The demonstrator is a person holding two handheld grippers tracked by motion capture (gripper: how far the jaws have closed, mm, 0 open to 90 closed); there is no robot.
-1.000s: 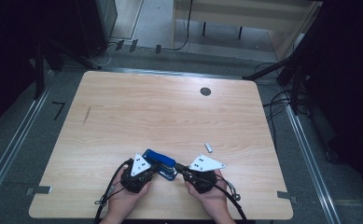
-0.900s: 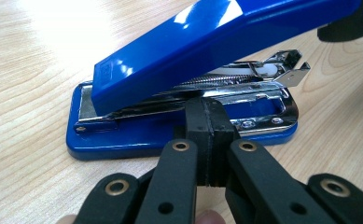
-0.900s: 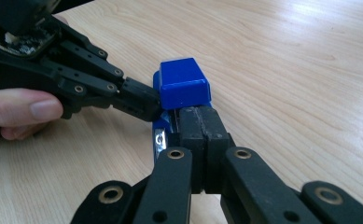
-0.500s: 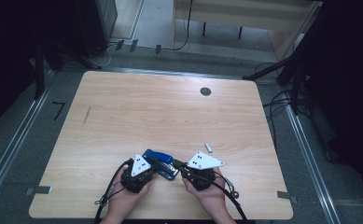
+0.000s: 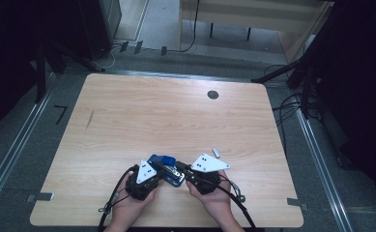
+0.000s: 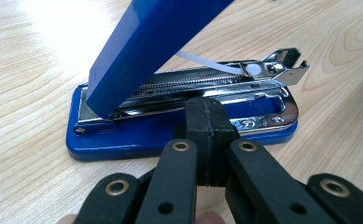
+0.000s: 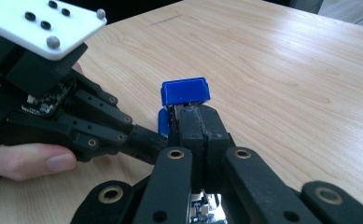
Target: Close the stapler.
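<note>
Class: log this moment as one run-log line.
stapler: lid up, on table | left gripper: shut, beside base | right gripper: shut, at stapler end

Your stapler (image 6: 179, 93): glossy royal-blue lid and base, chrome-silver magazine between, a white strip at its front. Your left gripper (image 5: 157, 166) and right gripper (image 5: 180, 170): matte black jaws with brass-coloured rivets, pale grey plates dotted dark. Your table (image 5: 176, 121): light wood grain, one dark round spot (image 5: 213, 94).
</note>
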